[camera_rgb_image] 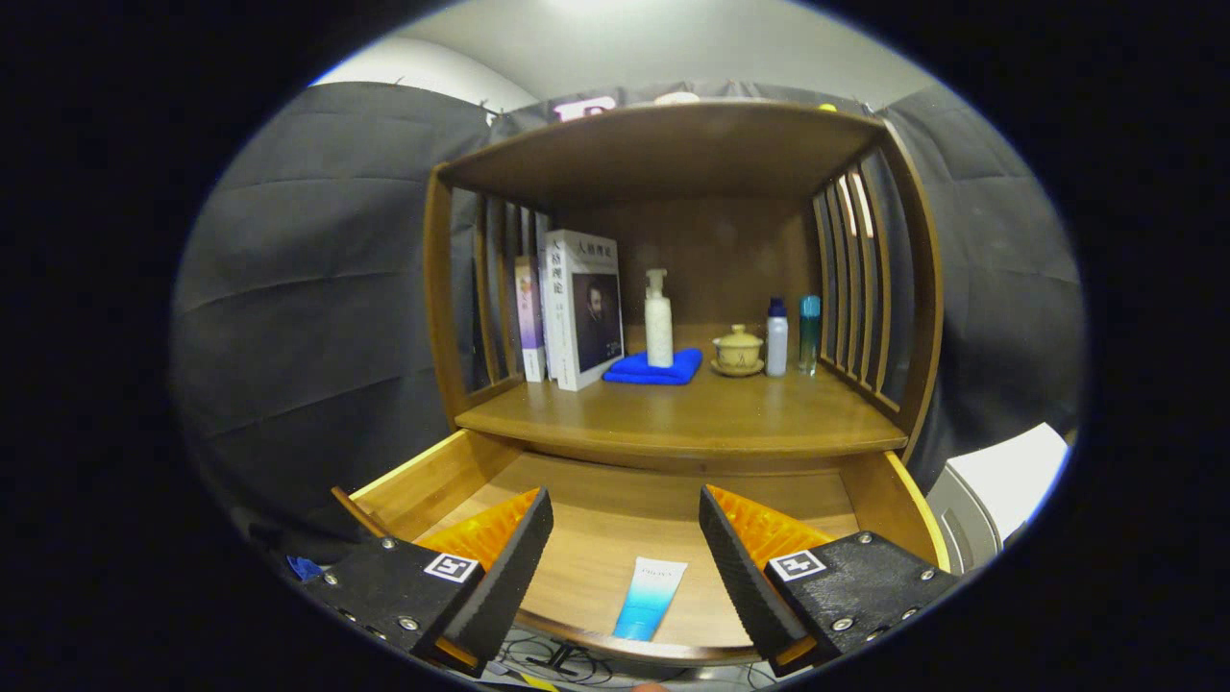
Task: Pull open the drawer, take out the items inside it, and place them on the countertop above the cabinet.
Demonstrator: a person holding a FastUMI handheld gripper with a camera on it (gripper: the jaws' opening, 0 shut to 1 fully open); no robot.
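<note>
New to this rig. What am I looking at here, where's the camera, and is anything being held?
No robot arm here: a person holds a two-finger gripper by hand. The fisheye camera rides on it, looking forward along the jaws, which are open and hold nothing. Below and between them, a blue-and-white tube lies in the open drawer of a wooden cabinet. On the countertop above stand books, a pump bottle on a folded blue cloth, a lidded cup on a saucer and two small bottles.
</note>
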